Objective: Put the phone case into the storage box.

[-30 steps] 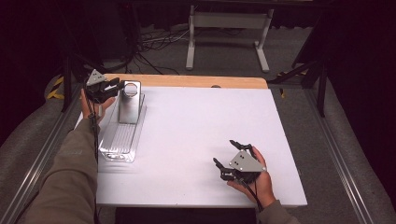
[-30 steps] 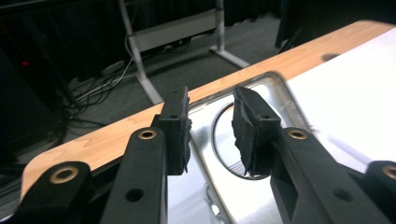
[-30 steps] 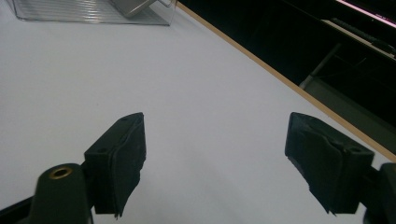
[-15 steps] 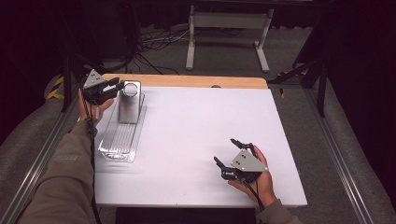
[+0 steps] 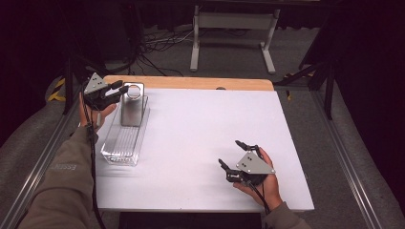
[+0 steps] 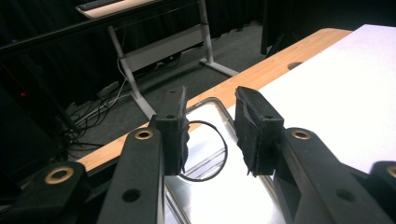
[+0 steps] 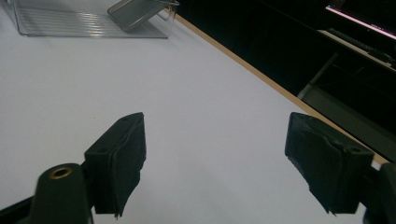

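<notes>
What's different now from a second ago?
The left gripper has drawn back and up from the metal plate leaning in the clear tray, its jaws apart with nothing between them. The plate, the tray and the open right gripper stayed put.

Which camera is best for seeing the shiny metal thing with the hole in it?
The high view: the metal plate shows whole, leaning in the clear bin's far end. The left gripper view shows its round hole close up, partly behind the left gripper. The right gripper view shows it small and far off.

Clear tray (image 7: 93, 23) — far end cut off, top edge
</notes>
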`<control>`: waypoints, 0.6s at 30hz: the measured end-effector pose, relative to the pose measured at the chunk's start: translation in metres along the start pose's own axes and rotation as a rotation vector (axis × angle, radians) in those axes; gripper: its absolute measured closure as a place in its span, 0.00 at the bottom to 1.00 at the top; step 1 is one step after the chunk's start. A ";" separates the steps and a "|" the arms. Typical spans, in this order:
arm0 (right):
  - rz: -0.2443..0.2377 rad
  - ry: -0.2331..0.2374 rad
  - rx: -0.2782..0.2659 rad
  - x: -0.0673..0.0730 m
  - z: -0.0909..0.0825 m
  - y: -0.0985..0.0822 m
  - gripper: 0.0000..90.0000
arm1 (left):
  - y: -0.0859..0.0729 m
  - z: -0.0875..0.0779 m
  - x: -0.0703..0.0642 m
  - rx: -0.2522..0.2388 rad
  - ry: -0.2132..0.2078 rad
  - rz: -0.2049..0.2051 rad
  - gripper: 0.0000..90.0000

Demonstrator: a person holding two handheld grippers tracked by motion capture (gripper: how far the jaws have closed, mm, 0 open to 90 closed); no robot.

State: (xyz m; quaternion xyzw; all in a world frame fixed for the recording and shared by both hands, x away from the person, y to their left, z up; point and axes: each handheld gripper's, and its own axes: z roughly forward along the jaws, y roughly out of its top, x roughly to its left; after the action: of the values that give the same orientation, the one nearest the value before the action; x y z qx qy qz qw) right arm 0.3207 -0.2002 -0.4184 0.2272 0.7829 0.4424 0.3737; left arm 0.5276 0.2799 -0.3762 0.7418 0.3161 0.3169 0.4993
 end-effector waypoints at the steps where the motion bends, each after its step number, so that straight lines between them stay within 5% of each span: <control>1: 0.001 0.001 -0.001 0.000 0.000 0.000 0.24 | 0.000 -0.002 -0.001 0.000 -0.002 0.004 0.71; 18: -0.008 0.014 -0.003 0.002 0.002 0.000 0.24 | 0.004 -0.024 -0.026 -0.026 -0.001 0.033 0.63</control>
State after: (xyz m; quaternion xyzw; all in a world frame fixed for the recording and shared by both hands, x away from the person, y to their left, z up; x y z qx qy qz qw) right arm 0.3215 -0.1976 -0.4198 0.2203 0.7858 0.4435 0.3705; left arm 0.4936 0.2712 -0.3690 0.7407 0.2993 0.3287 0.5037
